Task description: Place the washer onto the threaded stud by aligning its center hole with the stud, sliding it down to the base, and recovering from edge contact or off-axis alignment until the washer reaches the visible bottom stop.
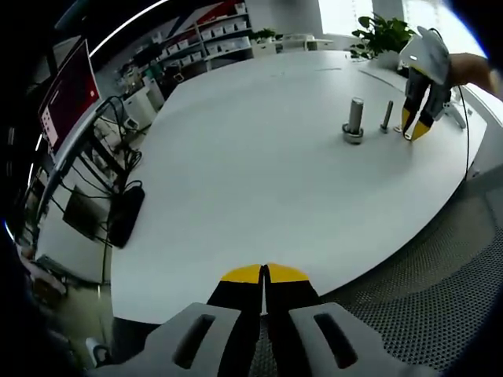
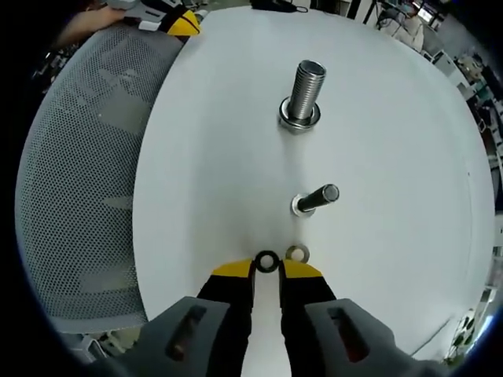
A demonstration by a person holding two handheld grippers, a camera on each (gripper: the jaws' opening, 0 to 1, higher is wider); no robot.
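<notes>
Your right gripper [image 2: 267, 269] points down at the white table [image 2: 393, 157], its yellow-tipped jaws set narrow around a dark washer [image 2: 267, 261] caught between the tips. A second, paler washer [image 2: 297, 253] lies flat on the table just beside the right jaw tip.

Straight ahead stands the thin stud [image 2: 317, 197] on its small base, near the tips. Beyond it is the thick bolt [image 2: 303, 92] with a ring at its foot, in line with the thin stud.

Your left gripper [image 1: 265, 274] hangs over the near table edge with its jaws pressed together on nothing, well apart from the studs. From there, your right gripper [image 1: 413, 129] stands tip-down just beside the thin stud [image 1: 387, 115].

A mesh chair [image 2: 78, 196] lies along the table's left edge. The tabletop right of the studs is open.
</notes>
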